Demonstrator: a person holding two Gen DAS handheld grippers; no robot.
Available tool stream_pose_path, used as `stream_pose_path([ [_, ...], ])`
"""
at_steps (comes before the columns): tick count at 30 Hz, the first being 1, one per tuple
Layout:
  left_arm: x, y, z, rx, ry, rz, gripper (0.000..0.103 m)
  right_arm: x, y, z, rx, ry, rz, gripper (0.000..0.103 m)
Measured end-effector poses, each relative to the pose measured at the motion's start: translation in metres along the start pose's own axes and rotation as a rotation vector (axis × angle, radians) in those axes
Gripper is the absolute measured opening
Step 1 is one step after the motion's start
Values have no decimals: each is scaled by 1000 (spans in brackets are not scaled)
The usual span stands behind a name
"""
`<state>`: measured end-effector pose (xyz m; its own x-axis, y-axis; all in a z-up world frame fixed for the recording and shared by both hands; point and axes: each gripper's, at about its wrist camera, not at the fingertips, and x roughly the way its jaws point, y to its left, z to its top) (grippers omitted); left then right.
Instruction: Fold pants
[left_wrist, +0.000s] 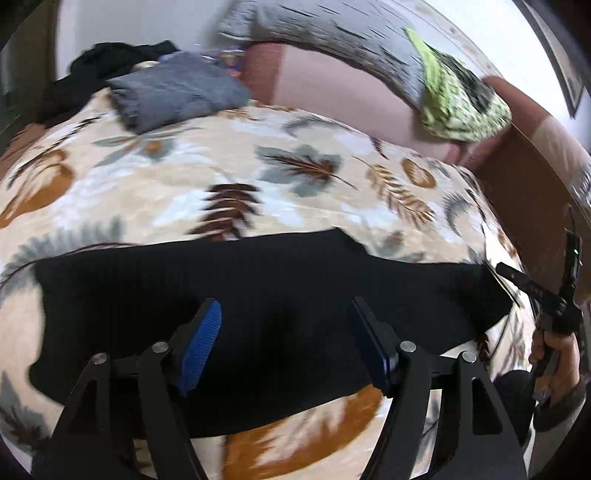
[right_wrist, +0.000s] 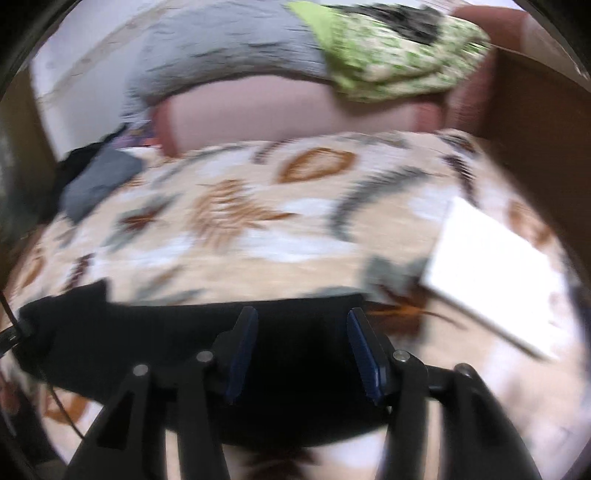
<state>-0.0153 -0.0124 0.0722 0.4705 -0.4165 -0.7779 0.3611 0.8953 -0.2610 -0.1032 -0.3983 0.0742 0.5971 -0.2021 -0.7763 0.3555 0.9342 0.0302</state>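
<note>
Black pants (left_wrist: 258, 295) lie flat, folded wide across the leaf-print blanket (left_wrist: 221, 177).

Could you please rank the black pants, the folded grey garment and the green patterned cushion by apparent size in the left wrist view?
1. black pants, by far the largest, though nearest the camera.
2. and 3. folded grey garment and green patterned cushion look about alike, so I would not rank them.
</note>
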Motion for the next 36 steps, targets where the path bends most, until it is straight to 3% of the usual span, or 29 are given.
stream_pose_path([
  [5,27,-45,6,70,42,-46,71,32,-17,0,-5,118,-40,49],
  [6,32,-52,7,80,52,-49,71,37,-18,-2,2,133,-31,34],
  [7,36,-56,8,88,58,-52,71,41,-19,-4,6,147,-14,11],
  [8,41,-64,8,100,66,-54,71,44,-20,-8,11,158,2,9],
  [16,63,-86,9,145,76,-31,71,26,-27,2,59,50,53,7],
  [27,77,-92,5,170,37,44,71,55,-34,-10,114,102,42,7],
  [36,80,-90,-1,159,9,21,78,57,-38,-16,154,83,49,13],
])
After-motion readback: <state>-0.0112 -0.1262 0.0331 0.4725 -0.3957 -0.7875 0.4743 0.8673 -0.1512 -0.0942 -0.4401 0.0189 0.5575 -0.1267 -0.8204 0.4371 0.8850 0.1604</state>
